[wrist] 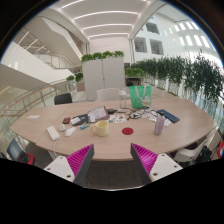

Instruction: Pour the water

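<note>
Gripper (112, 162): fingers apart, magenta ridged pads, nothing between them.
Table (110, 143): oval, pale wood, beyond the fingers.
Yellow cup (102, 128): cylindrical, ahead on the table.
Bottle (158, 124): slim, ahead and rightward.
Green chairs (139, 95): far side.

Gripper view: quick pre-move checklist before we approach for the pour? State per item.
1. Gripper fingers open, nothing between them: ok.
2. Nothing grasped yet, so no pour source in hand: not ok.
3. Yellow cup on the table, upright, beyond the fingers: ok.
4. Pink bottle standing upright, right of the cup: ok.
5. Which vessel holds water: cannot tell.
6. Clutter near the cup (red disc, papers and small items): not ok, approach carefully.
</note>
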`<move>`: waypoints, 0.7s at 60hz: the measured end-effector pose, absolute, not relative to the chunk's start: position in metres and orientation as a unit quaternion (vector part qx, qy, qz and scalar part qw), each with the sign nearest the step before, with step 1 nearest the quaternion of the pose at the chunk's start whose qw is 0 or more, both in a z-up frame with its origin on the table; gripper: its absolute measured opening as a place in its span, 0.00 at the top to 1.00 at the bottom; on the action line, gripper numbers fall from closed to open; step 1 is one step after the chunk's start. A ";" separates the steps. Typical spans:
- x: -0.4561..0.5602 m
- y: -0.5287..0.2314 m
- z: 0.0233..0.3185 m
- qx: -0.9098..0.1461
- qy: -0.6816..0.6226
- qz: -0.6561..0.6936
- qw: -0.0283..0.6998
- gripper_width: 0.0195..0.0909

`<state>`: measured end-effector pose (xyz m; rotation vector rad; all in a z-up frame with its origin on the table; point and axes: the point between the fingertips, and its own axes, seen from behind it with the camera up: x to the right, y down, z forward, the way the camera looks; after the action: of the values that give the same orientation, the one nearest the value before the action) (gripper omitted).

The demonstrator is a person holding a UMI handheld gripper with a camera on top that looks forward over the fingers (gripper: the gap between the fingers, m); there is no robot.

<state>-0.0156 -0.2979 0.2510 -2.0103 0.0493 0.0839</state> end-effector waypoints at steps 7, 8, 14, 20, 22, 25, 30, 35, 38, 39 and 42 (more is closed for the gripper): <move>0.032 -0.268 0.239 -0.827 0.013 0.022 0.562 0.15; 0.041 -0.262 0.235 -0.824 0.013 0.018 0.567 0.15; 0.108 -0.222 0.215 -0.807 0.023 -0.004 0.591 0.14; 0.179 -0.167 0.199 -0.779 0.038 -0.017 0.625 0.15; 0.202 -0.146 0.190 -0.773 0.042 -0.022 0.632 0.15; 0.235 -0.114 0.177 -0.771 0.052 -0.029 0.634 0.14; 0.277 -0.061 0.144 -0.774 0.070 -0.025 0.628 0.14; 0.308 -0.012 0.123 -0.773 0.076 -0.021 0.629 0.14; 0.318 0.011 0.107 -0.772 0.079 -0.018 0.630 0.14; 0.321 0.019 0.102 -0.773 0.081 -0.017 0.629 0.14; 0.329 0.042 0.087 -0.776 0.086 -0.011 0.625 0.14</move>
<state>0.3285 0.0416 0.0866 -1.7796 0.1978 -0.0259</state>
